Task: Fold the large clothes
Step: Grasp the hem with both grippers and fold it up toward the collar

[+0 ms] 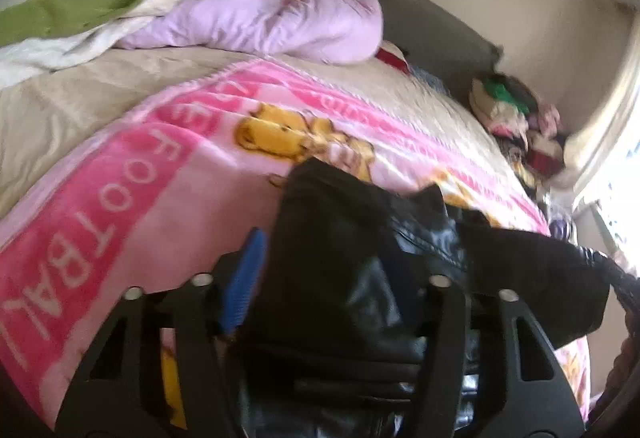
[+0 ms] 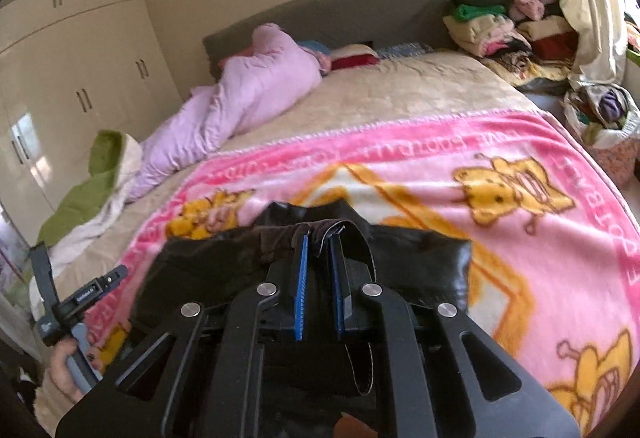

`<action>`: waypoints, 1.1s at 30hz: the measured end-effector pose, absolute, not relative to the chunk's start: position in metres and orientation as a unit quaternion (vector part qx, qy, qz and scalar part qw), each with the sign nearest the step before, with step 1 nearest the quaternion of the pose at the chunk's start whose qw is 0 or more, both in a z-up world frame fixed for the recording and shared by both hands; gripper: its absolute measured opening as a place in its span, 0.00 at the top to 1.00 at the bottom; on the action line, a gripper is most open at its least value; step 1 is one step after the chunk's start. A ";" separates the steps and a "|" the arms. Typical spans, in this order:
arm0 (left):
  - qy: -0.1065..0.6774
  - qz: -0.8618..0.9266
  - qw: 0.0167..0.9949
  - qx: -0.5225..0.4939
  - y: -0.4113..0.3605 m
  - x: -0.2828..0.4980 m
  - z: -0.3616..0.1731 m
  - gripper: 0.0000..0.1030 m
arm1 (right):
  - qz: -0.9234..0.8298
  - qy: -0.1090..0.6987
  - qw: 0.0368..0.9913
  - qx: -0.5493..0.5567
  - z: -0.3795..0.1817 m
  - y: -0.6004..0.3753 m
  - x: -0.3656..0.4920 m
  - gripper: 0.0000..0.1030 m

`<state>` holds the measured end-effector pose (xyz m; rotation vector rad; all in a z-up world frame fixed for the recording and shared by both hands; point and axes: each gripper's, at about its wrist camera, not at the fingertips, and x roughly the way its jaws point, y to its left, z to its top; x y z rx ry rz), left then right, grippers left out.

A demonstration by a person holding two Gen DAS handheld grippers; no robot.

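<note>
The right gripper points forward and downward, its blue-padded fingers drawn nearly together on a fold of glossy black leather-like garment. The left gripper also tilts down, half-open, black fabric bunched between its fingers. A bare hand grips a grey handle at that view's lower left.

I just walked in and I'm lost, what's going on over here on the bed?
A person is working on a black leather-look jacket with two handheld grippers, over a pink cartoon blanket spread on the bed. The right gripper is shut on a fold of the jacket's edge. The left gripper has jacket material bunched between its fingers, though the blur hides whether they press on it. No neat fold is visible yet. A lilac duvet and stacked clothes lie farther back.
</note>
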<state>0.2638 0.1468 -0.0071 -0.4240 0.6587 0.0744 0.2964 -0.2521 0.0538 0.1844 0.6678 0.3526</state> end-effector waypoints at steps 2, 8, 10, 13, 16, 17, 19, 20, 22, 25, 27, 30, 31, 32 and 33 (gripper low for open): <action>0.330 0.023 0.924 -0.192 0.137 0.269 -0.010 0.65 | 0.164 0.328 0.926 0.088 0.050 -0.254 0.292 0.90; 0.375 -0.009 0.912 -0.167 0.114 0.281 -0.029 0.79 | 0.126 0.331 0.932 0.075 0.038 -0.270 0.284 1.00; 0.402 -0.005 0.903 -0.151 0.107 0.287 -0.040 0.79 | 0.119 0.341 0.930 0.073 0.035 -0.273 0.284 1.00; 0.414 -0.003 0.899 -0.146 0.105 0.288 -0.050 0.79 | 0.122 0.352 0.925 0.070 0.030 -0.269 0.286 1.00; 0.420 -0.005 0.897 -0.141 0.104 0.287 -0.053 0.79 | 0.132 0.364 0.920 0.066 0.026 -0.256 0.292 1.00; 0.422 -0.005 0.896 -0.137 0.103 0.287 -0.053 0.79 | 0.133 0.369 0.918 0.059 0.025 -0.248 0.296 0.99; 0.428 -0.002 0.895 -0.124 0.098 0.289 -0.056 0.79 | 0.142 0.387 0.910 0.042 0.018 -0.227 0.307 0.96; 0.429 -0.002 0.895 -0.121 0.097 0.288 -0.056 0.79 | 0.143 0.392 0.908 0.038 0.016 -0.221 0.311 0.88; 0.429 -0.001 0.896 -0.117 0.096 0.288 -0.057 0.79 | 0.155 0.400 0.903 0.030 0.010 -0.203 0.321 0.73; 0.430 -0.002 0.895 -0.119 0.096 0.288 -0.056 0.79 | 0.158 0.413 0.896 0.037 0.001 -0.188 0.338 0.69; 0.430 -0.003 0.895 -0.116 0.094 0.287 -0.056 0.79 | 0.148 0.420 0.895 0.031 -0.006 -0.183 0.348 0.69; 0.432 -0.006 0.895 -0.110 0.093 0.286 -0.055 0.79 | 0.117 0.450 0.886 0.006 -0.027 -0.184 0.360 0.69; 0.433 -0.007 0.895 -0.108 0.092 0.286 -0.054 0.79 | 0.103 0.467 0.878 -0.003 -0.037 -0.186 0.362 0.71; 0.433 -0.008 0.895 -0.107 0.092 0.287 -0.053 0.79 | 0.095 0.483 0.870 -0.014 -0.049 -0.190 0.364 0.73; 0.434 -0.014 0.894 -0.108 0.092 0.287 -0.053 0.79 | 0.094 0.488 0.868 -0.020 -0.055 -0.192 0.364 0.73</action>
